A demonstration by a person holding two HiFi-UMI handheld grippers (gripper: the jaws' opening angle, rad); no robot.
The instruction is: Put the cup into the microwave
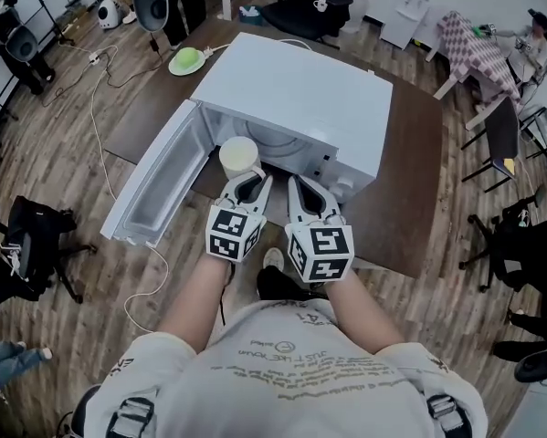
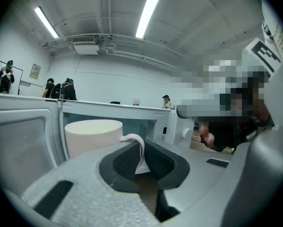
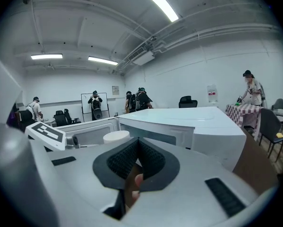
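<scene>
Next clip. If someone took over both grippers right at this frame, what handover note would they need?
Left gripper: shut on the handle of the cup, holding it at the open front of the microwave.
Right gripper: shut, empty, beside the left one.
Microwave stands on the table; its door is swung open to the left.
Done: door open, cup in grasp at the opening.
Left: set the cup inside and release; probably close the door.

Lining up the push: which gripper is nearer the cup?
Left. The left gripper is shut on the handle of the cup at the open front of the microwave; the right gripper sits just to its right, jaws together, clear of the cup.
</scene>
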